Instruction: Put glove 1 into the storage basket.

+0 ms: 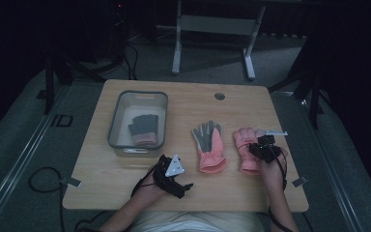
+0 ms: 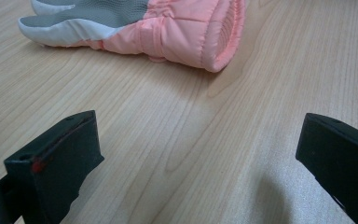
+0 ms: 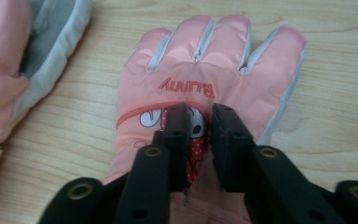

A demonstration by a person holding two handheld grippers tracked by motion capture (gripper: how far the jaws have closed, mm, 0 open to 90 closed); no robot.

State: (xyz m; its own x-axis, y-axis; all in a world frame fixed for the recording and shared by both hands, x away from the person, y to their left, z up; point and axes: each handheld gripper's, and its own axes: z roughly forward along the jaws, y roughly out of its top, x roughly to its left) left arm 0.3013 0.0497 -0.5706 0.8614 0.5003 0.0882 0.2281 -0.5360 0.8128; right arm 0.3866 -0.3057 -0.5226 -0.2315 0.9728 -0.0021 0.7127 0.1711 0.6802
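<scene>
Padding is making the right-hand pink glove (image 3: 214, 93) soft, light, slippery-shelled; it is lying at the table's (image 1: 125, 193) right; right gripper (image 3: 200, 116) is pinching its back narrowly; left gripper (image 2: 196, 154) is gaping, empty.

Pink padded glove (image 3: 200, 79) with red "Bunny" lettering and a cartoon face, lying flat, back up, fingers pointing away, on the wooden table's right part, a fold of its back standing up, just beside a second glove.
</scene>
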